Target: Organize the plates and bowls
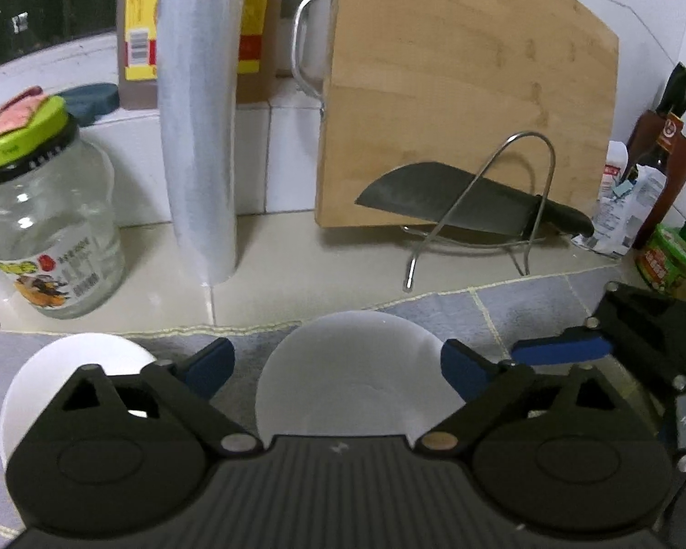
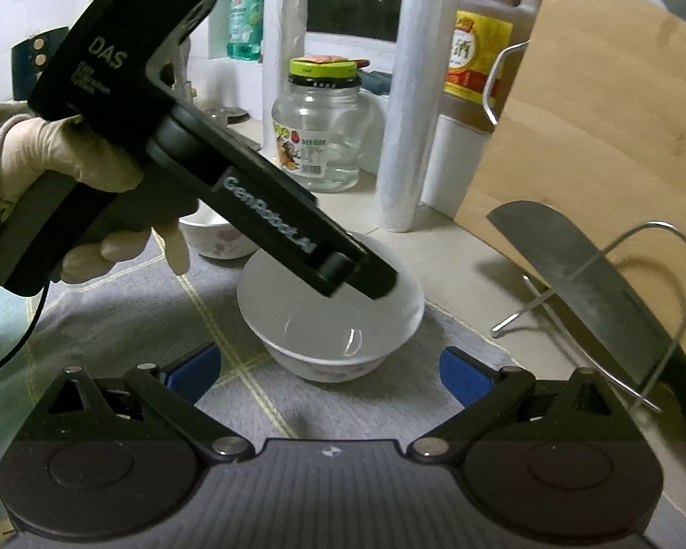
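Straddling the near bowl (image 1: 352, 375) with left gripper (image 1: 338, 368), jaws apart, blue pads either side of the rim, contact too blurred to tell. Resting on a grey mat (image 2: 343, 393), this bowl, with a second bowl (image 1: 75, 375) to its left and a knife (image 1: 471, 206) in a wire rack (image 1: 480, 210) behind it. Hovering just before the near bowl, right gripper (image 2: 329, 373), jaws wide, nothing between.

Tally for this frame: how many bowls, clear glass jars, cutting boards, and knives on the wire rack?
Bowls: 2
Clear glass jar: 1
Cutting board: 1
Knife on rack: 1
Total: 5
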{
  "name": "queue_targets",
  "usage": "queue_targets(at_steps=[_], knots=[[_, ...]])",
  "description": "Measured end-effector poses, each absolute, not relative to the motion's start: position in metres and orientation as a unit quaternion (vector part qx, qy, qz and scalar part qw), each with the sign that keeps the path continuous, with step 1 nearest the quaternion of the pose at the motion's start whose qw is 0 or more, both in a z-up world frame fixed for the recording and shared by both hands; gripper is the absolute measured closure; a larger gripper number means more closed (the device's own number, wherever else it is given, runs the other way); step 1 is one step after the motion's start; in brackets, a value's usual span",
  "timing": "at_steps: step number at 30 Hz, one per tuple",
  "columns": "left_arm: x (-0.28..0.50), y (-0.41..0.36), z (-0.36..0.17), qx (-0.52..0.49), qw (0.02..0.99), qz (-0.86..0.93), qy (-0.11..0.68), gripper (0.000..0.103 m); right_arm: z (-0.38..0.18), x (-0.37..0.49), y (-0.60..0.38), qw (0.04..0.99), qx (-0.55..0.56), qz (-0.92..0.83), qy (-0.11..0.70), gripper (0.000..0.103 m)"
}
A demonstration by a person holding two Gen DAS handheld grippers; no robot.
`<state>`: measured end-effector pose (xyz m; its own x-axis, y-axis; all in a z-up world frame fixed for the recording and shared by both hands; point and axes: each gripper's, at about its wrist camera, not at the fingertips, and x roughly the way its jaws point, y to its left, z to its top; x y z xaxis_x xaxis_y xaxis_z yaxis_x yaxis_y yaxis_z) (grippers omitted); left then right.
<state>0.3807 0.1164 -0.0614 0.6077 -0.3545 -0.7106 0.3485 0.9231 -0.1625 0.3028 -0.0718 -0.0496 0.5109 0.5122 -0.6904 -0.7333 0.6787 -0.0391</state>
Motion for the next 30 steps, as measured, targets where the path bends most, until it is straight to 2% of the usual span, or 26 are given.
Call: queue_targets(at_steps=[6,8,11,15,30], knots=[[0.391,0.114,-0.070,-0.007,0.889,-0.200,0.412,0.024,-0.061,0.317,-0.064,0.844,-0.159,0.374,0.350,0.001],[0.392,0.115,-0.072,-0.006,0.887,-0.201,0.415,0.024,-0.065,0.321,-0.062,0.843,-0.159,0.373,0.353,0.002],[0.394,0.116,-0.075,-0.010,0.886,-0.201,0.418,0.026,-0.068,0.325,-0.061,0.841,-0.160,0.373,0.358,0.011],[0.397,0.117,-0.076,-0.015,0.884,-0.205,0.419,0.032,-0.069,0.327,-0.061,0.841,-0.161,0.372,0.358,0.016],[0.396,0.119,-0.076,-0.016,0.884,-0.217,0.414,0.033,-0.066,0.327,-0.061,0.842,-0.154,0.376,0.356,0.019]])
